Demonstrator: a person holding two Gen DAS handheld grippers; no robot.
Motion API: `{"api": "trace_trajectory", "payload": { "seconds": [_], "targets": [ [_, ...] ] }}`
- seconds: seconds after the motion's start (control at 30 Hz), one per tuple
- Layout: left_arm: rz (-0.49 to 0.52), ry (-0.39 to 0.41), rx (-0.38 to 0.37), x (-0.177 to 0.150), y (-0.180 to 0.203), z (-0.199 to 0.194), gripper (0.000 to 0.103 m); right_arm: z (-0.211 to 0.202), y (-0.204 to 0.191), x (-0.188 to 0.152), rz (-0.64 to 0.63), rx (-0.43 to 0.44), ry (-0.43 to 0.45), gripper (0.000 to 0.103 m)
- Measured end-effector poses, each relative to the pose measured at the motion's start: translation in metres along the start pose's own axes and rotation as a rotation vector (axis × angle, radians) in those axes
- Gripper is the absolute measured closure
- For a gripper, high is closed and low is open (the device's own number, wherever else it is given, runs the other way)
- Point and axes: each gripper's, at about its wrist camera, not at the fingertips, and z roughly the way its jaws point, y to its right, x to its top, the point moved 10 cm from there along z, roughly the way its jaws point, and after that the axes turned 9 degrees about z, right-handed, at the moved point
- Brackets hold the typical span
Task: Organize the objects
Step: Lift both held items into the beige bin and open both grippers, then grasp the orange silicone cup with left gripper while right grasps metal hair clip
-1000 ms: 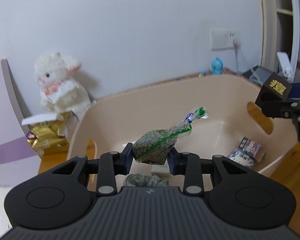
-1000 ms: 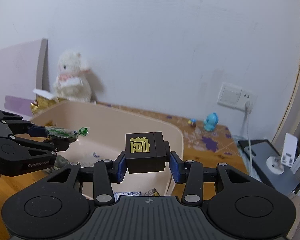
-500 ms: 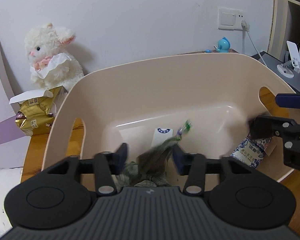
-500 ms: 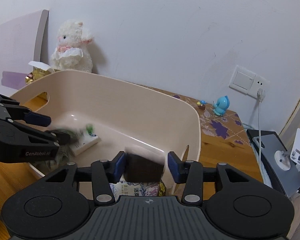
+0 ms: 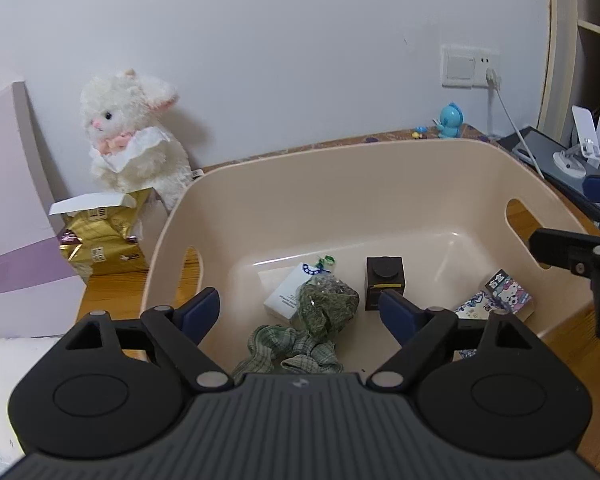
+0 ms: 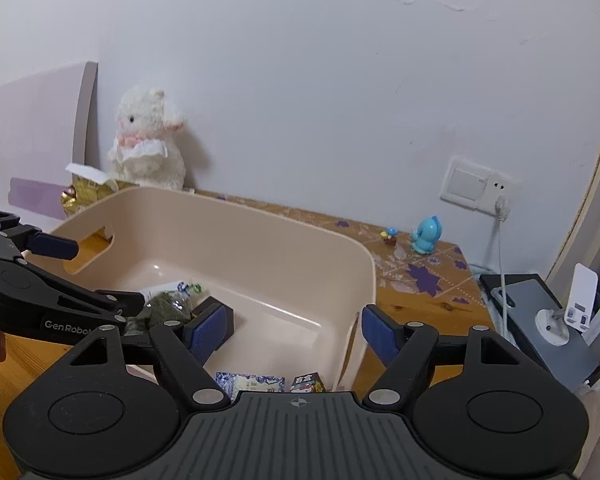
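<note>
Both grippers hover over the beige plastic bin (image 5: 380, 184) on the wooden desk (image 6: 428, 304), jaws of each spread wide apart and holding nothing. Left gripper (image 5: 300, 312) sits above the bin's near-left part; right gripper (image 6: 294, 330) above its near-right corner. Contents on the bin floor: a clear bag of green dried leaves (image 5: 326, 304) lying partly on a white card packet (image 5: 290, 292); a black cube (image 5: 384, 282) just beside the bag toward the centre; a green checked cloth (image 5: 288, 350) against the near wall; a blue-patterned packet (image 5: 474, 306) and a small cartoon-printed box (image 5: 510, 296) in the near-right corner. Outside the bin, at the desk's back-left: a white plush rabbit (image 5: 134, 144) and a gold foil box (image 5: 102, 232); a blue figurine (image 6: 426, 234) near the wall socket. Judgement: remaining loose items appear to be those outside. Risks: open jaws catching the bin rim on withdrawal and shifting the bin; the two grippers colliding, being near each other; the foil box crumpling or slipping under a narrow grip.
</note>
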Motion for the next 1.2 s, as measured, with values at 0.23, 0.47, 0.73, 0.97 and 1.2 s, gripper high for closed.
{"api": "trace_trajectory", "payload": {
  "seconds": [0.23, 0.47, 0.73, 0.97, 1.2],
  "targets": [
    [-0.017, 0.032, 0.019, -0.003, -0.004, -0.035, 0.011, -0.036, 0.000, 0.005, 0.022, 0.009, 0.050, 0.024],
    [-0.016, 0.052, 0.025, -0.012, -0.002, -0.071, 0.011, -0.074, 0.005, 0.003, 0.005, 0.006, 0.089, 0.016],
    [-0.025, 0.055, 0.018, -0.030, 0.007, -0.100, 0.011, -0.104, 0.007, -0.020, -0.020, 0.002, 0.075, 0.012],
    [-0.024, 0.021, 0.007, -0.053, 0.021, -0.107, 0.011, -0.110, 0.011, -0.051, -0.010, 0.009, 0.022, 0.012],
    [-0.023, -0.023, -0.030, -0.075, 0.039, -0.099, 0.011, -0.106, 0.017, -0.081, -0.016, 0.001, -0.040, 0.012]
  ]
}}
